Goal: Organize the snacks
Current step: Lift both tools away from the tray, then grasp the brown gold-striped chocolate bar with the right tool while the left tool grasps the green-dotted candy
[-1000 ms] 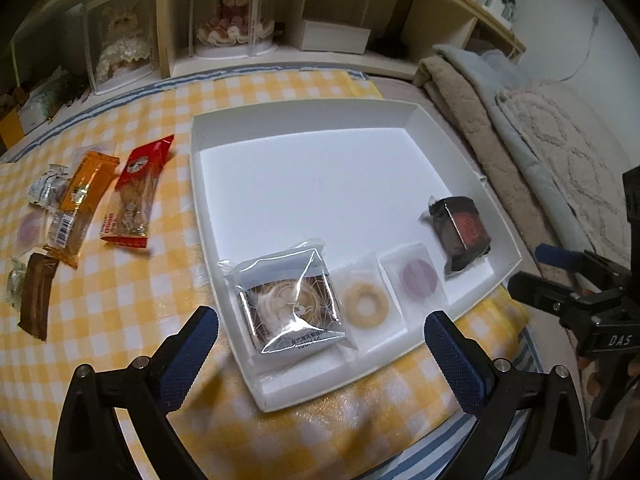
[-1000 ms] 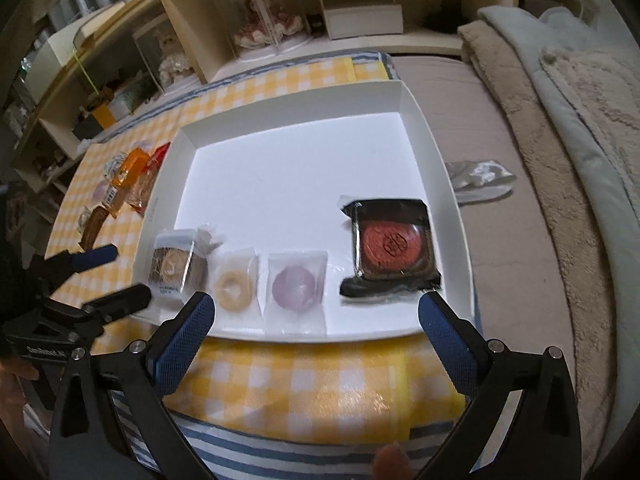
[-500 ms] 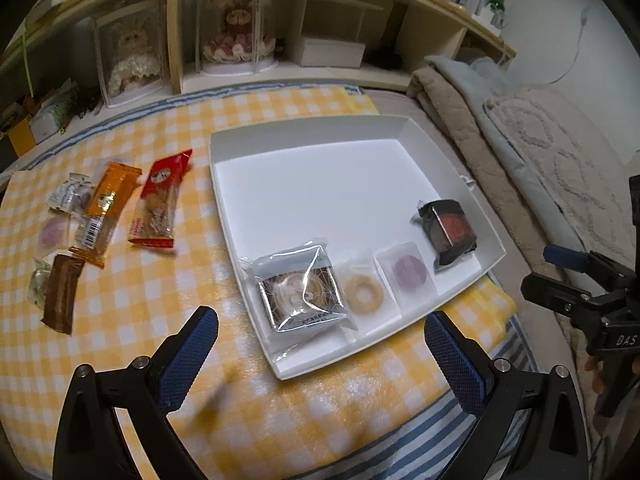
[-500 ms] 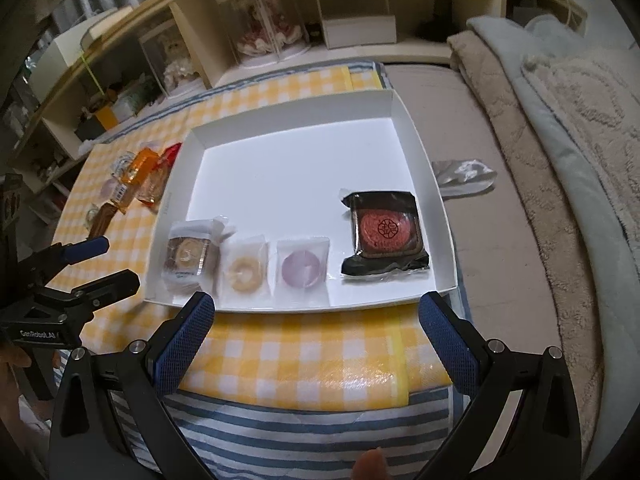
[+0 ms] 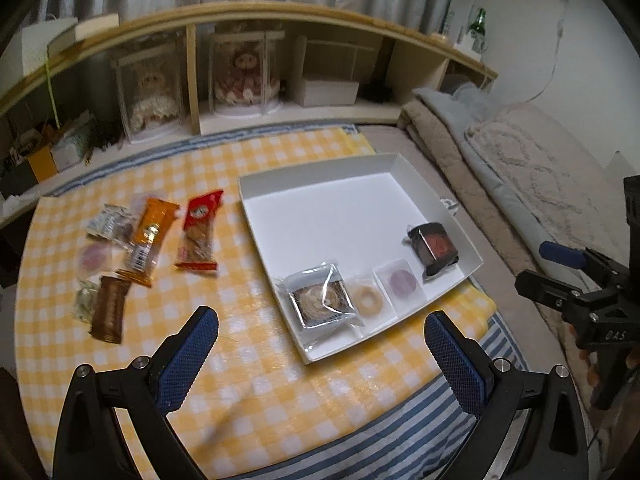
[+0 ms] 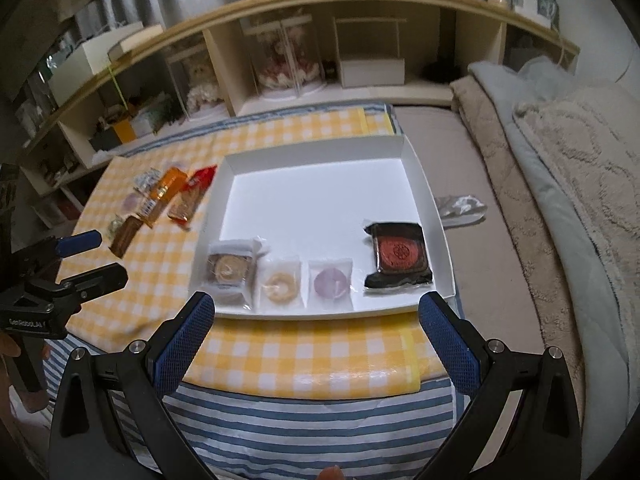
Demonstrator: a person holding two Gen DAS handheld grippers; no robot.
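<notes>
A white tray (image 5: pixel 320 220) lies on the yellow checked cloth; it also shows in the right wrist view (image 6: pixel 320 200). Along its near edge lie a clear-wrapped roll cake (image 5: pixel 321 301), a ring biscuit (image 5: pixel 369 300), a purple cookie (image 5: pixel 402 280) and a dark red-topped pastry (image 5: pixel 434 246). Left of the tray lie loose snacks: a red packet (image 5: pixel 199 231), an orange bar (image 5: pixel 147 236), a brown bar (image 5: pixel 109 309) and small packets (image 5: pixel 106 220). My left gripper (image 5: pixel 320 360) is open and empty above the cloth's near edge. My right gripper (image 6: pixel 316 344) is open and empty, in front of the tray.
A low shelf (image 5: pixel 240 80) with dolls in clear cases and a white box runs along the back. Folded blankets (image 5: pixel 520 168) lie to the right. A crumpled wrapper (image 6: pixel 460 206) lies right of the tray. Blue striped fabric (image 6: pixel 300 420) hangs at the near edge.
Both grippers have pulled back and up from the tray, so more of the cloth, shelf and loose snacks shows. The snacks have not moved. Both grippers stay open.
</notes>
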